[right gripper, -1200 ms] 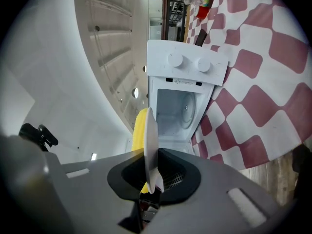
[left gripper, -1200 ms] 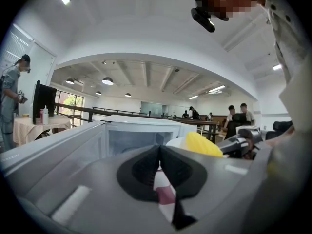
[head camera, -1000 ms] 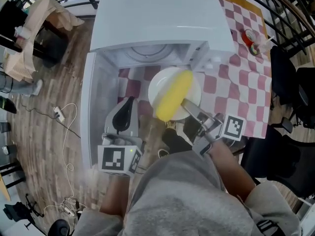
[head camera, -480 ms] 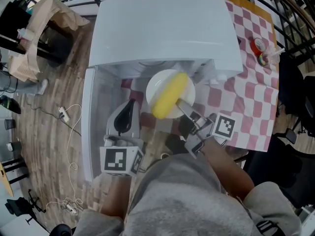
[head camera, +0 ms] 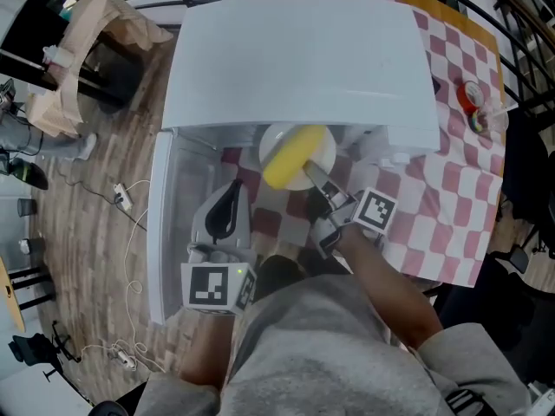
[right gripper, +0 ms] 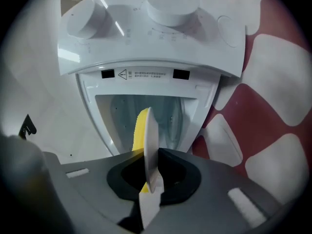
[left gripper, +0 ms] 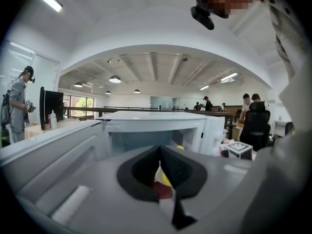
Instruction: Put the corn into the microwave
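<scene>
While the right gripper (head camera: 312,177) is clamping the plate (head camera: 276,144) (corn (head camera: 293,156) on it) at the microwave (head camera: 299,59), the left gripper (head camera: 232,191) is hovering closed, empty.

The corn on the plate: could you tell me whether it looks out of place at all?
Slightly. The corn lies diagonally across the white plate, its near end reaching the rim, and the right gripper pinches only the plate's edge, so it could roll off.

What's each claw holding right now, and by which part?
Right claw grips the white plate by its near rim, corn lying on it; left claw holds nothing.
</scene>
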`<state>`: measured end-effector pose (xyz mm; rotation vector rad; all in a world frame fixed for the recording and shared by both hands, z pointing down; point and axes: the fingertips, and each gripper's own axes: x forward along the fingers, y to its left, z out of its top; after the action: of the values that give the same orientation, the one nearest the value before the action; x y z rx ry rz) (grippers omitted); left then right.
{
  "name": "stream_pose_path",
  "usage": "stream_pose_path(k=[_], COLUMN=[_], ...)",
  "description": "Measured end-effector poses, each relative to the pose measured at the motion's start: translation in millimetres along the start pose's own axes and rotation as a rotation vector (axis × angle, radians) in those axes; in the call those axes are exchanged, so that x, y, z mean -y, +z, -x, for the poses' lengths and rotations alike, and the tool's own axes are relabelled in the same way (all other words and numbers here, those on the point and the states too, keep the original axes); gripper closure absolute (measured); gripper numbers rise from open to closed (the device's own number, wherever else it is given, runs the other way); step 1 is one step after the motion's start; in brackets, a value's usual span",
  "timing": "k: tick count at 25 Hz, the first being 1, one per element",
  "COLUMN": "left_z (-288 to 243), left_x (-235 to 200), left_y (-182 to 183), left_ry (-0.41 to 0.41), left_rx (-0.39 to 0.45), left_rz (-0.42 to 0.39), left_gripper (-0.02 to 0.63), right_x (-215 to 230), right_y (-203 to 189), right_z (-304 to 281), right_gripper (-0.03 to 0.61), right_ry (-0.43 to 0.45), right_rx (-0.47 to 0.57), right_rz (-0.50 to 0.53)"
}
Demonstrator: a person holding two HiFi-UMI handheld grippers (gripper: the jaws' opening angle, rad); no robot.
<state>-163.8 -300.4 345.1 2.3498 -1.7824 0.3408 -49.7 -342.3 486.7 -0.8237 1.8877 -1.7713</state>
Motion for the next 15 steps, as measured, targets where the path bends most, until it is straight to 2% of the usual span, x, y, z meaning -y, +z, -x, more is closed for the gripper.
stream_pose_path(k=[7, 10, 15], left_z=[4, 6, 7], left_x=[-3, -4, -9], left_y=[4, 9, 8], left_ry=[0.029, 0.042, 0.047], left_rx=[0.009, 0.017, 0.024], left_rz=[-0.023, -0.026, -0.023], left_gripper=[0.604, 0.604, 0.604], right_x=[18, 18, 25], right_y=[9, 11, 11], right_z=[-21, -32, -40], right_gripper=[0.548, 0.546, 0.546], right_ry=[-0.039, 0.003, -0.01], right_rx=[0.059, 0.077, 0.081], right_rz=[-0.048, -0.081, -0.085])
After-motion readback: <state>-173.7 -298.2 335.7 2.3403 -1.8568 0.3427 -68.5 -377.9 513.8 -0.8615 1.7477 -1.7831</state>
